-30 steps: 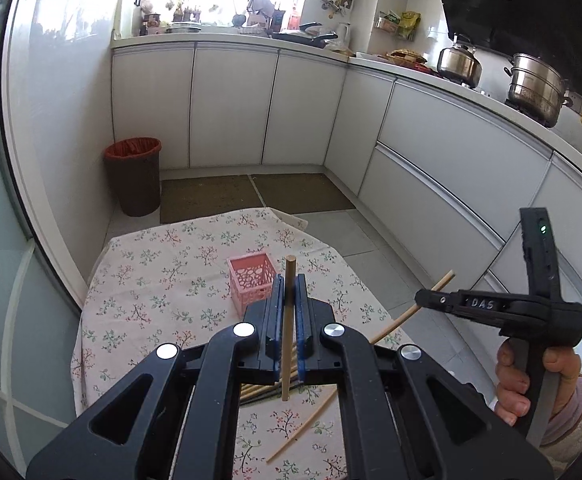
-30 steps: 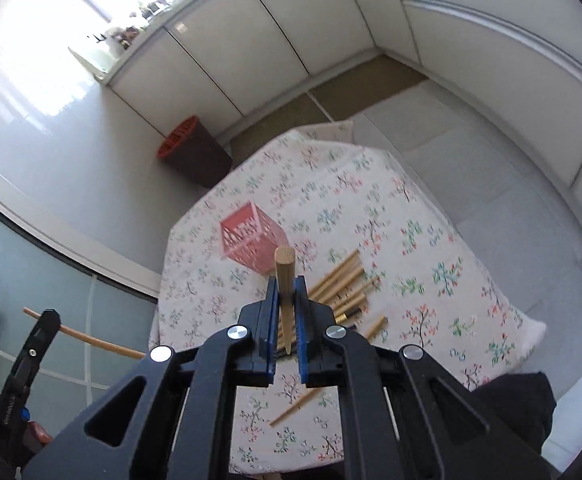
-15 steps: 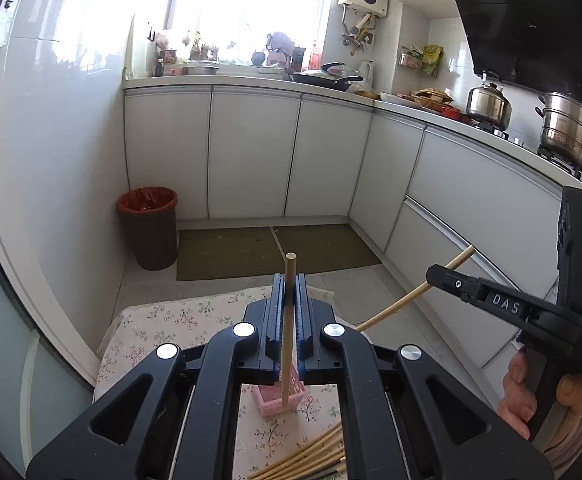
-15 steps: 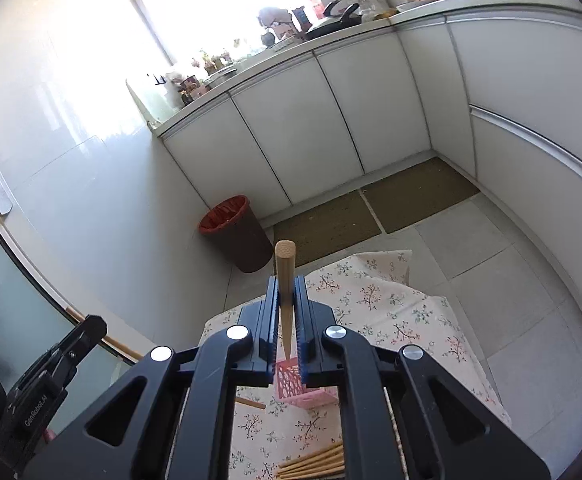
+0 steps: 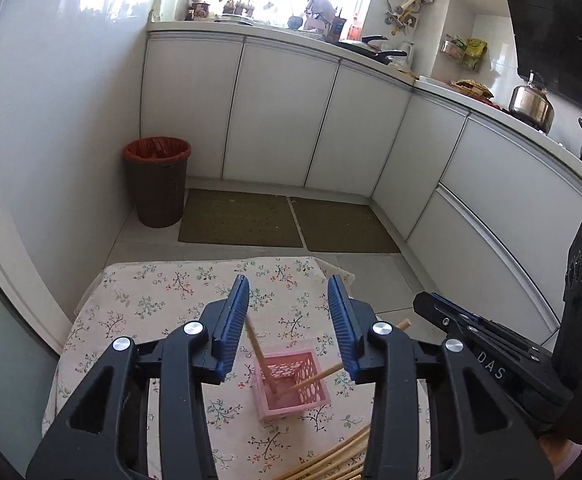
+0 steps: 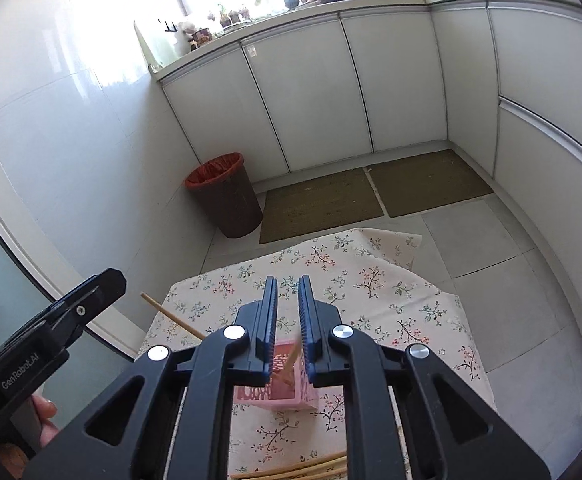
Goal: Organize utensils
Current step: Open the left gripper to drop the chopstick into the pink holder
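Observation:
A pink perforated basket (image 5: 291,384) stands on the floral tablecloth (image 5: 159,300); it also shows in the right wrist view (image 6: 275,394). Two wooden chopsticks (image 5: 261,356) lean inside it, one to the left and one (image 5: 315,376) to the right. My left gripper (image 5: 289,320) is wide open and empty above the basket. My right gripper (image 6: 288,320) is open by a narrow gap, with a chopstick (image 6: 293,360) in the basket right below its fingers. Several more chopsticks (image 5: 331,460) lie on the cloth at the near edge.
A brown bin with a red liner (image 5: 157,180) stands on the floor by the wall. White cabinets (image 5: 283,112) run along the back and right. Two floor mats (image 5: 287,224) lie beyond the table. The right gripper's body (image 5: 511,360) shows at the right.
Both grippers were shut on a chopstick each and tipped down over the basket. Both have opened, and the two chopsticks now stand in the basket.

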